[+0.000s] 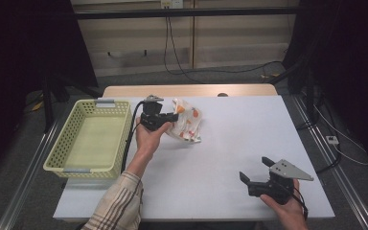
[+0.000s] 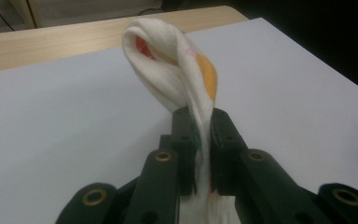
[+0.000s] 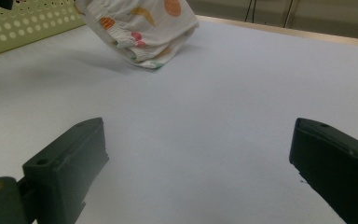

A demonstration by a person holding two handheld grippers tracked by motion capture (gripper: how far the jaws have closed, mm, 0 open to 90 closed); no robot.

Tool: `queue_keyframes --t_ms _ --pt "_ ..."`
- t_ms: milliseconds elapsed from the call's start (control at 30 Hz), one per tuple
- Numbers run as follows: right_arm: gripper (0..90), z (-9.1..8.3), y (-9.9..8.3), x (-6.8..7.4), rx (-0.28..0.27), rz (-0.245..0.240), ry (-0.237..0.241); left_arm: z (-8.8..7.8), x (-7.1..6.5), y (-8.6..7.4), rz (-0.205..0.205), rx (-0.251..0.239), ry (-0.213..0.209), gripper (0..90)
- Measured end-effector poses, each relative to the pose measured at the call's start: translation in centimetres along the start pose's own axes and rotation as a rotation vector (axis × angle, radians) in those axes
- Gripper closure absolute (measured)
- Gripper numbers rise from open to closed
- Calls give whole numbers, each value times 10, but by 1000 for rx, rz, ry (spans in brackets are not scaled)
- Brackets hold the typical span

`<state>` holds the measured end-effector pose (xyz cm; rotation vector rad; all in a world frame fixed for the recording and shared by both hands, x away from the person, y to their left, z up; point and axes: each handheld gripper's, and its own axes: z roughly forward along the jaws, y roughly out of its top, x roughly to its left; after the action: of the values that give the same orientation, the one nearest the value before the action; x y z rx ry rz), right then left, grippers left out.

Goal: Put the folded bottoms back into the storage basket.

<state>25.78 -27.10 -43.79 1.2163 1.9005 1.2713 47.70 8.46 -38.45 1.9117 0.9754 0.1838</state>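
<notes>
Left hand-held gripper (image 1: 174, 116) clamped on a bunched fold of printed cloth (image 1: 188, 123), mid-far bench (image 1: 230, 158), just right of the basket (image 1: 88, 139); soft, light, floppy, so pinch gathered layers; right hand-held gripper (image 1: 256, 171) released, near right.

The left gripper (image 1: 175, 116) is being held by the left hand (image 1: 149, 136), with the forearm in a plaid sleeve (image 1: 117, 203) reaching forward and its jaws pointing toward the person's right. In the left gripper view its two black jaws are standing pressed together, pinching a fold of white printed cloth (image 2: 179, 77) that is rising just beyond their tips. The right gripper (image 1: 255, 169) is being held low by the right hand (image 1: 287, 208), a grey three-cornered plate (image 1: 289, 169) sitting on top. Its jaws are standing wide apart with nothing between them.
</notes>
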Motion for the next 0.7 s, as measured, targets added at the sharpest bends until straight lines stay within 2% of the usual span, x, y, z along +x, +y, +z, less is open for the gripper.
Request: queue_keyframes --t_ms 200,233,400,433,467,700 --pt "30 0 0 0 -5 -9 5 -10 -4 3 20 -16 -5 827" --pt "30 -1 0 0 -8 -7 6 -14 -5 4 36 -22 -3 827" --pt "30 -1 0 0 -10 -7 6 -21 -8 4 59 -28 7 827" --pt "30 -1 0 0 -9 -8 5 -25 -9 5 83 -26 18 827" --pt "30 -1 0 0 -10 -8 5 -27 -10 5 90 -30 20 827" --pt "29 -2 1 0 -17 -10 7 -41 -11 5 114 -56 27 827"
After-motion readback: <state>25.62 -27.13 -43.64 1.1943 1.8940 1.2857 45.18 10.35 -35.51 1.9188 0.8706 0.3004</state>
